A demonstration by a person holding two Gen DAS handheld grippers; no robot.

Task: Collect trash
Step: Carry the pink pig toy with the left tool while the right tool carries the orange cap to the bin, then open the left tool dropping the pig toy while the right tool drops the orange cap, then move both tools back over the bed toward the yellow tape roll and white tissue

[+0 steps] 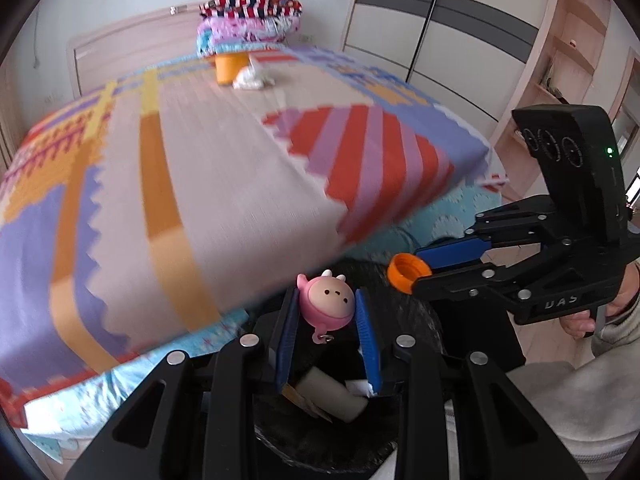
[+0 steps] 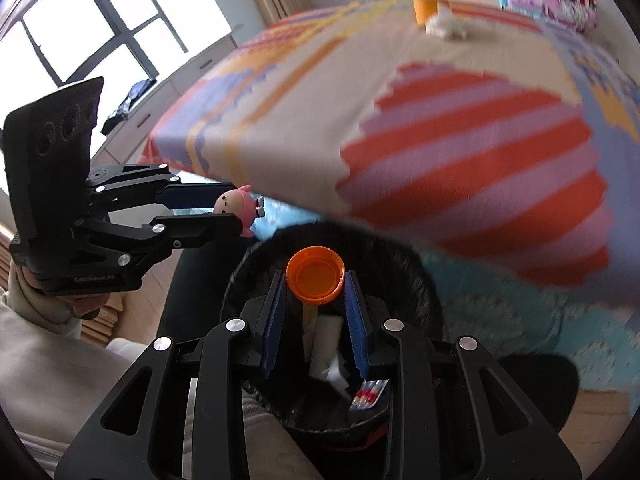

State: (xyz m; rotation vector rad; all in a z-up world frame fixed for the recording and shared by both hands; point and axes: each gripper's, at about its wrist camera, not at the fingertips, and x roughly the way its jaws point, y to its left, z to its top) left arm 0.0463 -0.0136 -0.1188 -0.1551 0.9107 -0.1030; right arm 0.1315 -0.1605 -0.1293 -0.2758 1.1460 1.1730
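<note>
Both tongs are clenched on small finds above a black-lined trash bin. Low in the left wrist view, the left gripper (image 1: 327, 312) pinches a pink toy figure (image 1: 329, 303) between its blue pads, the toy's little metal ring dangling beneath it; the same toy shows at centre left of the right wrist view. At lower centre of that right view, the right gripper (image 2: 316, 282) grasps an orange bottle cap (image 2: 315, 280), its open side facing the camera. Directly beneath both grippers lies the trash bin (image 2: 404, 268), already holding a cardboard tube (image 1: 334, 396), crumpled white paper (image 2: 334, 372) and a striped wrapper (image 2: 370, 394). Behind the bin, filling the middle of each frame, spreads a bed (image 1: 224, 168) with a patterned blanket of red, purple and orange. Far back on it, near the top of the frame, stand an orange cup (image 1: 227, 68) and, just beside it, a white crumpled wad (image 1: 252, 76), in front of folded quilts (image 1: 248, 24). A pale sleeve (image 2: 44, 308) sits at the left edge of the right view.
</note>
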